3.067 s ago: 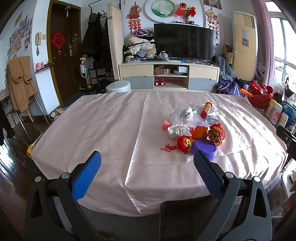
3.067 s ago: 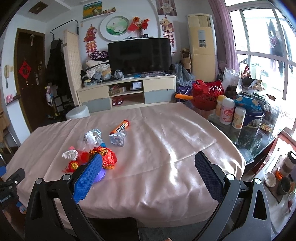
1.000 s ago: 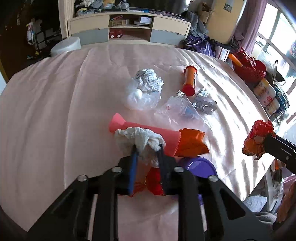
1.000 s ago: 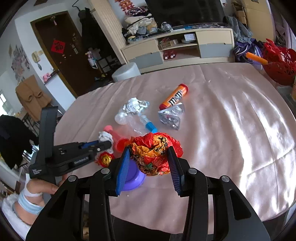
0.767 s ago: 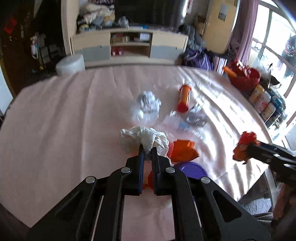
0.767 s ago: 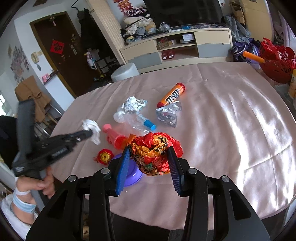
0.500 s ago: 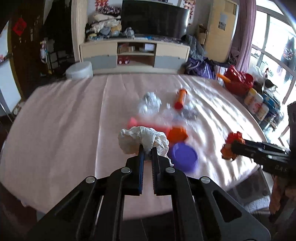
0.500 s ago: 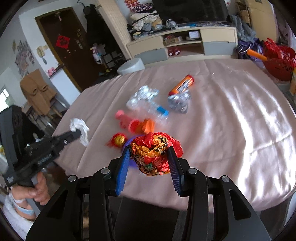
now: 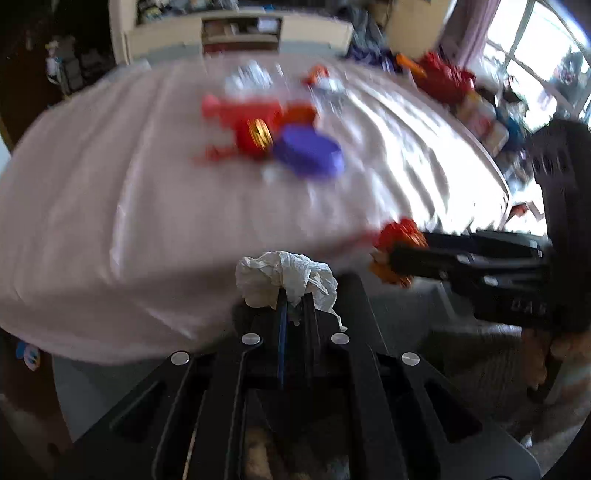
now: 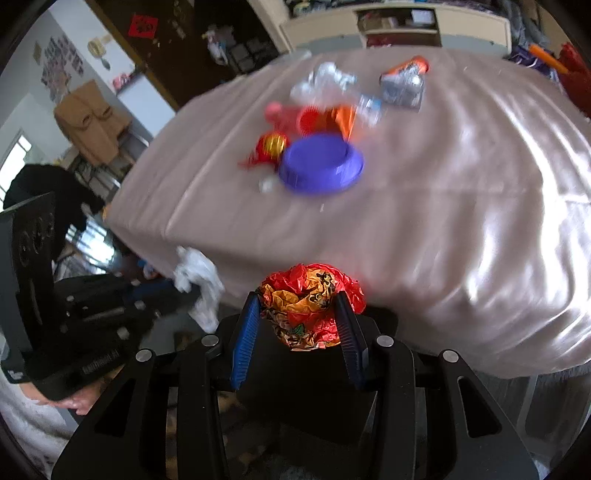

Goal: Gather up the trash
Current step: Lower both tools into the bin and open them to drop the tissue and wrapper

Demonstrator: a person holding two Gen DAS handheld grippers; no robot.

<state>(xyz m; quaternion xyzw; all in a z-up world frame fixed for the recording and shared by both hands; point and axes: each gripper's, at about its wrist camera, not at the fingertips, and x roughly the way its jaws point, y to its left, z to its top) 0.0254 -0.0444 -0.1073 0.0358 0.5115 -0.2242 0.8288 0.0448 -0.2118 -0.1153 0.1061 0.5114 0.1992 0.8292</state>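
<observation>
My left gripper [image 9: 293, 295] is shut on a crumpled white tissue [image 9: 284, 275] and holds it below the table's near edge. My right gripper [image 10: 300, 310] is shut on a crumpled red and orange wrapper [image 10: 308, 308], also off the table's near edge. Each shows in the other view: the wrapper [image 9: 397, 245] at right, the tissue [image 10: 197, 277] at left. On the pink tablecloth [image 10: 461, 184] lie a purple lid [image 10: 319, 164], a red and gold ornament [image 10: 271, 146], a pink tube [image 9: 240, 109], an orange piece [image 10: 343, 118], foil and clear plastic wrappers [image 10: 325, 83] and an orange candy tube [image 10: 406, 70].
A dark object lies below both grippers [image 10: 314, 387]. A TV cabinet [image 9: 240, 33] stands behind the table. Bottles and a red basket [image 9: 448, 79] sit at the table's right side. A chair with a brown coat [image 10: 90, 122] stands at the left.
Both grippers have pulled back and down from the table with their trash and now hang off its near edge. The views are blurred with motion.
</observation>
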